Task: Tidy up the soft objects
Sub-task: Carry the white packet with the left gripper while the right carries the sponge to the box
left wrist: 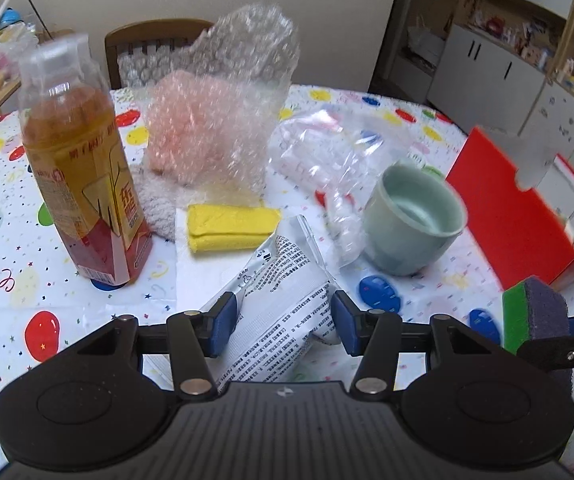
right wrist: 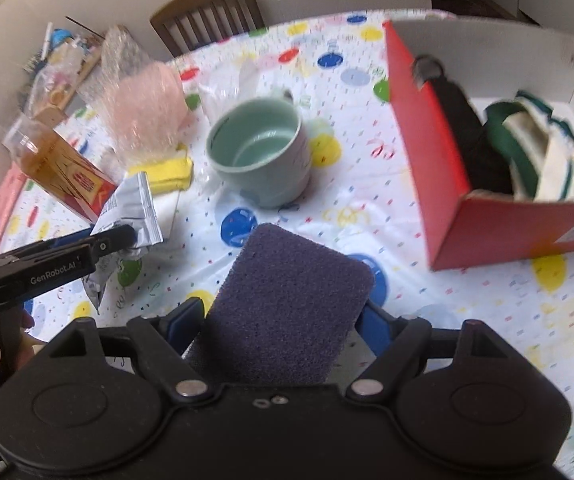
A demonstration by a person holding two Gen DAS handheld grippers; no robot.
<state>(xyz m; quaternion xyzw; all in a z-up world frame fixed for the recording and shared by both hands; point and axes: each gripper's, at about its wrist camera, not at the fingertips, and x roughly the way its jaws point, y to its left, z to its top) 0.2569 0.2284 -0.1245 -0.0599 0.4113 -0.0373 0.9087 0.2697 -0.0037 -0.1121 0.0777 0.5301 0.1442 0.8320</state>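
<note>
Gripping a silver-white printed foil packet (left wrist: pixel 283 308) between its blue pads, the left claw (left wrist: pixel 283 320) holds it low over the worktop (left wrist: pixel 15 288), which wears a white cloth dotted with coloured balloons. Ahead of this claw lies a folded yellow cloth (left wrist: pixel 231 222), with a pink soft item wrapped in clear bubble wrap (left wrist: pixel 211 128) standing behind it. Ahead to its left stands an amber drink bottle with a red and yellow label (left wrist: pixel 83 168); ahead to its right sits a pale green ceramic cup (left wrist: pixel 413 220). The right claw (right wrist: pixel 283 320) is closed on a purple sponge with a green layer (right wrist: pixel 287 304), held above the cloth. Ahead to its right rests an open red cardboard box (right wrist: pixel 439 152) containing green and cream fabric (right wrist: pixel 535 148); the cup sits ahead of it, slightly to its left.
</note>
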